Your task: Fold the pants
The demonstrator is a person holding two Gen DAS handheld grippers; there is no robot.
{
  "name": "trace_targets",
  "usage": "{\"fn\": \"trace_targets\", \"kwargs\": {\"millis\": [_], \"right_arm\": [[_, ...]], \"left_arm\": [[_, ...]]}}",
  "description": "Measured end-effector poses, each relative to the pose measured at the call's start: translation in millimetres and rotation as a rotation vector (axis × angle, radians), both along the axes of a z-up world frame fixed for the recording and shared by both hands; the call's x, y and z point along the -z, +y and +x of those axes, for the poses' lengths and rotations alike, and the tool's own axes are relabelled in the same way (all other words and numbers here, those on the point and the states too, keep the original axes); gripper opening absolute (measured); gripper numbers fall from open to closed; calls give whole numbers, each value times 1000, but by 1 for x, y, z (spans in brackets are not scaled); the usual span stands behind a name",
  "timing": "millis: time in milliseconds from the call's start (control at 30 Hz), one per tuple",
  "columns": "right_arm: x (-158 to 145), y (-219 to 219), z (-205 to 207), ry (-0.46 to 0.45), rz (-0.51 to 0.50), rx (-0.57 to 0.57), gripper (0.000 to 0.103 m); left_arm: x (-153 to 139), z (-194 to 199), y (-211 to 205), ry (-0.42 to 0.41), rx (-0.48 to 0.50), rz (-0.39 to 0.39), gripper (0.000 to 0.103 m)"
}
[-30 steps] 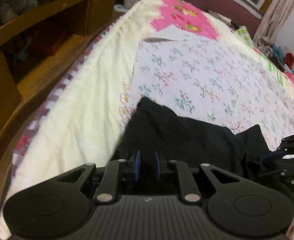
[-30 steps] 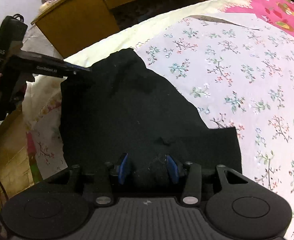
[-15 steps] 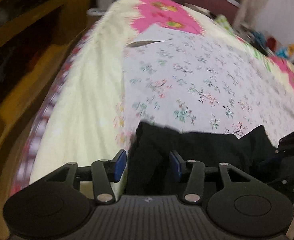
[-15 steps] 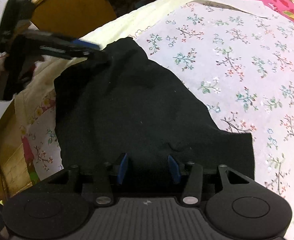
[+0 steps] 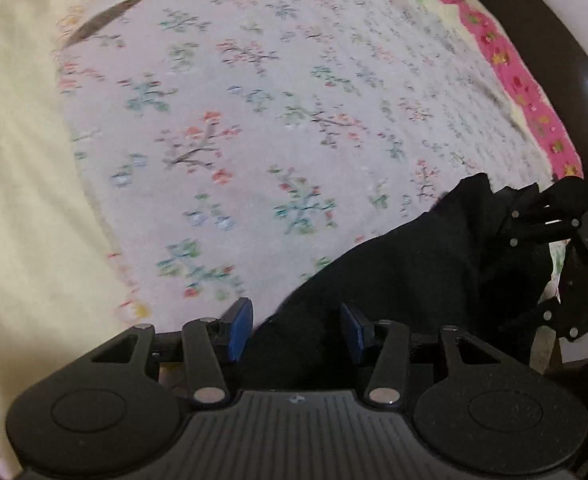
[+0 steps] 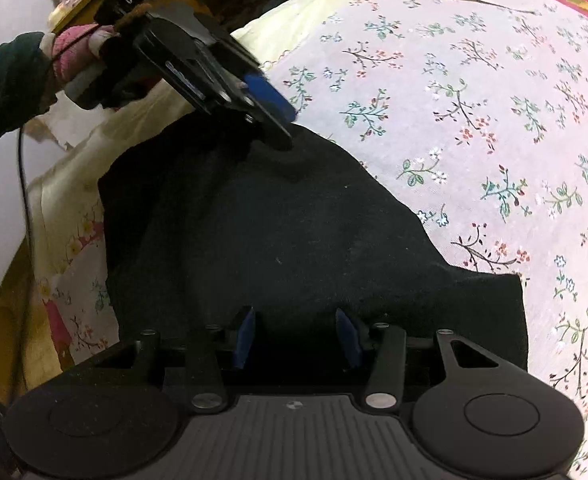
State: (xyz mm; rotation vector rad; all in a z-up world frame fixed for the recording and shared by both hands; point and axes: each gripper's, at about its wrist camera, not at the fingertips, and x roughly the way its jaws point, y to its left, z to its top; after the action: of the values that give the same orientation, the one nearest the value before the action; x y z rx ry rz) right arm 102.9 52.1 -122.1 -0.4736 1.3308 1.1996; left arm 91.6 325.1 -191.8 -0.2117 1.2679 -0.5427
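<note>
Lying on the bed, the black pants are bunched near its edge. The left tool is released, its pads spread over the cloth edge without pressing it. The right tool has cloth between its pads, but whether it is clenched I cannot tell

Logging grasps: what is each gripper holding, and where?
Left gripper: open, holding nothing. Right gripper: jaws around the black fabric pants' near edge; grip uncertain.
</note>
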Motion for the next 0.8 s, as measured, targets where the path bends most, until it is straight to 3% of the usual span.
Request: {"fn": "trace_targets", "kwargs": {"millis": [133, 200, 367, 467, 667, 733, 800], "right_arm": [[2, -1, 1, 16, -1, 22, 33], [1, -1, 1, 16, 1, 24, 33], [-1, -4, 1, 24, 4, 30, 33], [0, -4, 1, 24, 7, 34, 33], [0, -2, -4, 15, 10, 24, 34], [-3, -5, -3, 12, 18, 32, 34], [-7, -11, -2, 7, 34, 51, 34]], "left_arm": [[1, -7, 7, 94, 39, -15, 60], [-1, -12, 8, 100, 42, -7, 60], [-13, -29, 19, 127, -13, -146, 63], [5, -33, 22, 174, -45, -39, 62], [2, -38, -12, 77, -36, 76, 64], [-7, -47, -6, 93, -108, 11, 54], [-24, -58, -9, 52, -145, -58, 45]]}}
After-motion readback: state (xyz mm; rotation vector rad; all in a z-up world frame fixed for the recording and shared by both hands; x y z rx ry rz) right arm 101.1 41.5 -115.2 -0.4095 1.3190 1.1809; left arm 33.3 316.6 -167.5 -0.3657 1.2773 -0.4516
